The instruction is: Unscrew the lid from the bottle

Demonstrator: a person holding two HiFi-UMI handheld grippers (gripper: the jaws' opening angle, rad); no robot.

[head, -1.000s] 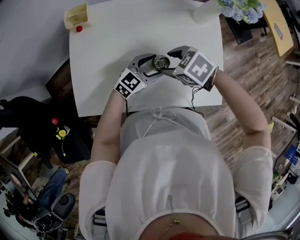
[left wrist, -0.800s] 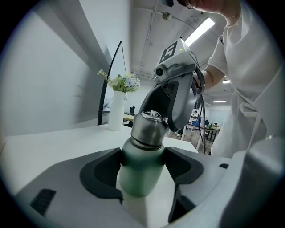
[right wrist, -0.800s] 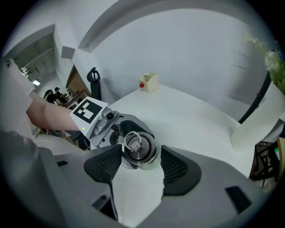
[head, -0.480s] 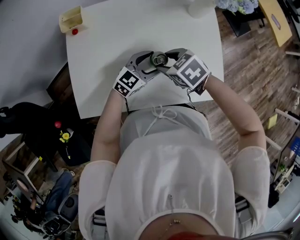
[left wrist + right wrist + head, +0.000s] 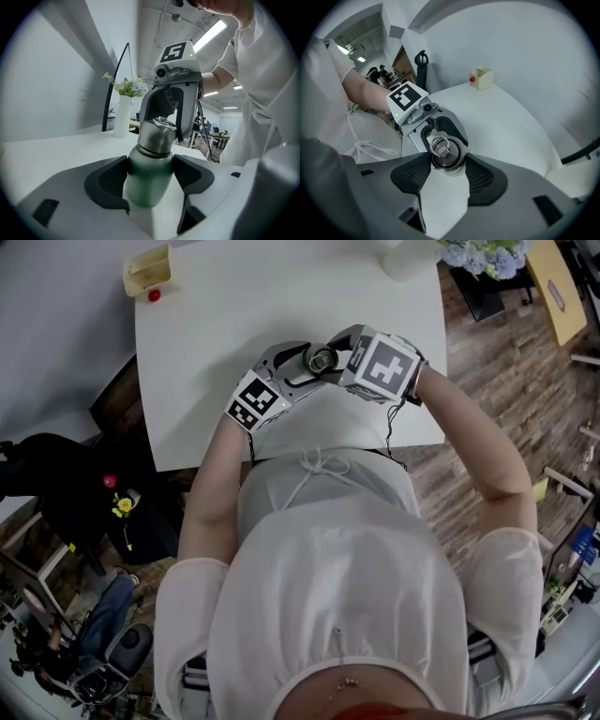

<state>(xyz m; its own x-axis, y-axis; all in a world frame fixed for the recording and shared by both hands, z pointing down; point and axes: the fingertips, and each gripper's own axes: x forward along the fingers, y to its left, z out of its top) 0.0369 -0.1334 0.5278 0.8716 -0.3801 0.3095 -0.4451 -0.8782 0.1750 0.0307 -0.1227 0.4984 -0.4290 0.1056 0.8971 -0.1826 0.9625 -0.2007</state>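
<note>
One bottle point(image 5: 149, 161), over the table's point(image 5: 234, 324) near edge, is clenched round its green body by the left gripper point(image 5: 151, 185), while the right gripper point(image 5: 447, 168), facing it, grasps the single steel lid point(image 5: 444, 151) end-on.

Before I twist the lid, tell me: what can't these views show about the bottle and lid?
- The bottle base: left gripper view, hidden behind the left gripper body.
- How far the lid is unscrewed: both gripper views, threads covered by the lid itself.
- Red item by the yellow box: head view, too small to name.
</note>
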